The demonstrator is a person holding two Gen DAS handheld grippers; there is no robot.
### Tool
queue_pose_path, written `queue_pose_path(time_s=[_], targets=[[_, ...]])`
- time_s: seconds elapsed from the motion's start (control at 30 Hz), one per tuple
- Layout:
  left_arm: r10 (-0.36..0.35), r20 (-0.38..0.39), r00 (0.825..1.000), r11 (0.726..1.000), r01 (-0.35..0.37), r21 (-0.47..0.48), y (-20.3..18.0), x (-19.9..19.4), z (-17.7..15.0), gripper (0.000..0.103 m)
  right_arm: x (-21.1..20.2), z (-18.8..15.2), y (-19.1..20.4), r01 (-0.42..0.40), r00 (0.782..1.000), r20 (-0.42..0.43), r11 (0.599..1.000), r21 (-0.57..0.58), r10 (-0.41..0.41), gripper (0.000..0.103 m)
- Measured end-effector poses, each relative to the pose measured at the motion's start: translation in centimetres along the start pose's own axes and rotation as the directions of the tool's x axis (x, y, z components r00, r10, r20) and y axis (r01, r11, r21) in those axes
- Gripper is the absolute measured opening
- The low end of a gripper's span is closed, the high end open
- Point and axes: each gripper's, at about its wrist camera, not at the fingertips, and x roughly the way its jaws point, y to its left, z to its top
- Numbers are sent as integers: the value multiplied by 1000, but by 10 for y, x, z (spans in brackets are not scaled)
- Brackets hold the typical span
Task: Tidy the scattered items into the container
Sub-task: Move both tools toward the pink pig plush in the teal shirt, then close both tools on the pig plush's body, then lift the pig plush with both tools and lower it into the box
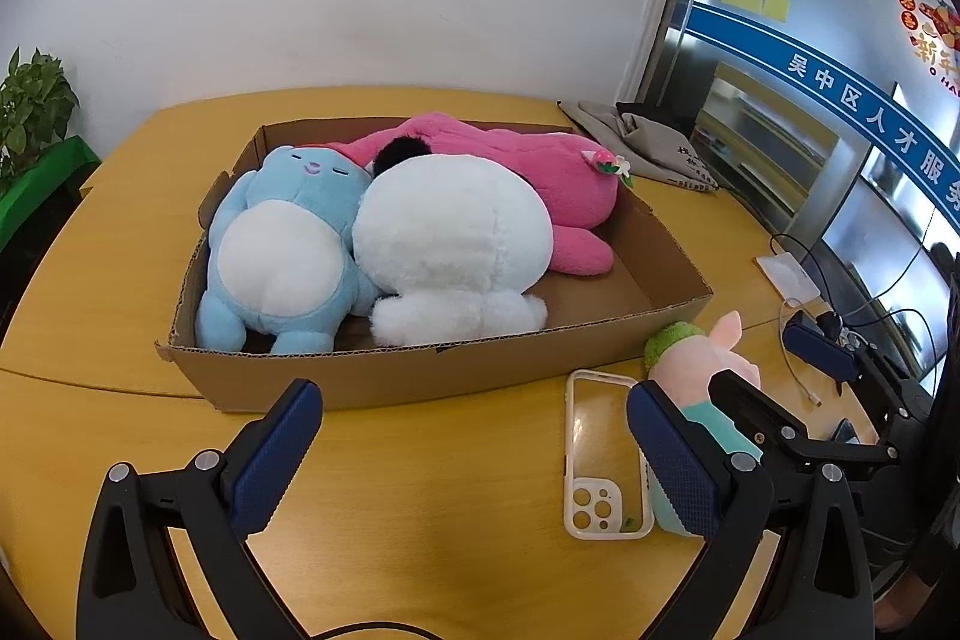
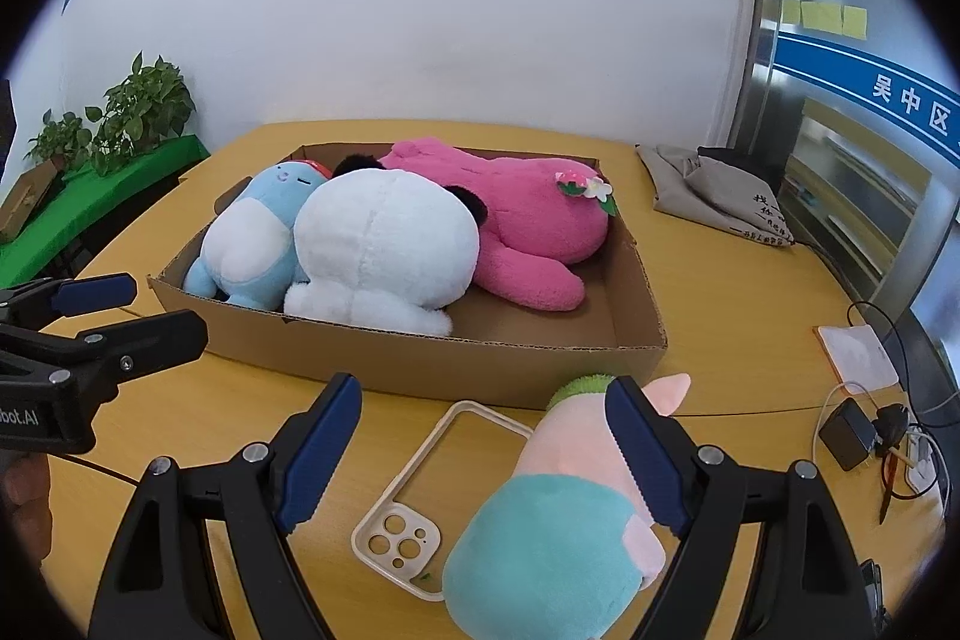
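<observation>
A shallow cardboard box [image 1: 420, 376] [image 2: 420, 358] on the yellow table holds a blue plush [image 1: 282, 244] [image 2: 252, 232], a white plush [image 1: 450, 232] [image 2: 384, 244] and a pink plush [image 1: 540, 172] [image 2: 516, 214]. A small pig plush in a teal outfit [image 1: 702, 358] [image 2: 570, 508] lies on the table outside the box, beside a clear phone case [image 1: 606, 454] [image 2: 432, 484]. My left gripper [image 1: 474, 436] is open and empty in front of the box. My right gripper [image 2: 486, 430] is open above the phone case, its right finger against the pig plush.
A grey cloth bag [image 1: 654, 142] [image 2: 720, 190] lies at the back right. Cables, a charger [image 2: 846, 436] and a white pad [image 2: 858, 358] sit at the right edge. Potted plants [image 2: 138, 112] stand on a green shelf to the left.
</observation>
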Motion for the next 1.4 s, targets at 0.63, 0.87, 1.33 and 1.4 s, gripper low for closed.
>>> queue_pose_path(time_s=[0.63, 0.87, 1.33, 1.4], targets=[[-214, -179, 960, 973, 227, 52, -82, 79, 12, 103, 20, -77, -93, 30, 995, -100, 976, 215, -8, 84], [-304, -309, 901, 933, 348, 96, -129, 125, 11, 103, 32, -90, -111, -157, 976, -85, 919, 362, 200, 84], [-361, -456, 813, 891, 445, 87, -151, 160, -6, 71, 39, -99, -89, -251, 947, -101, 900, 357, 304, 89], [-345, -442, 828, 896, 431, 108, -152, 151, -6, 68, 37, -98, -86, -255, 948, -95, 906, 338, 302, 83]])
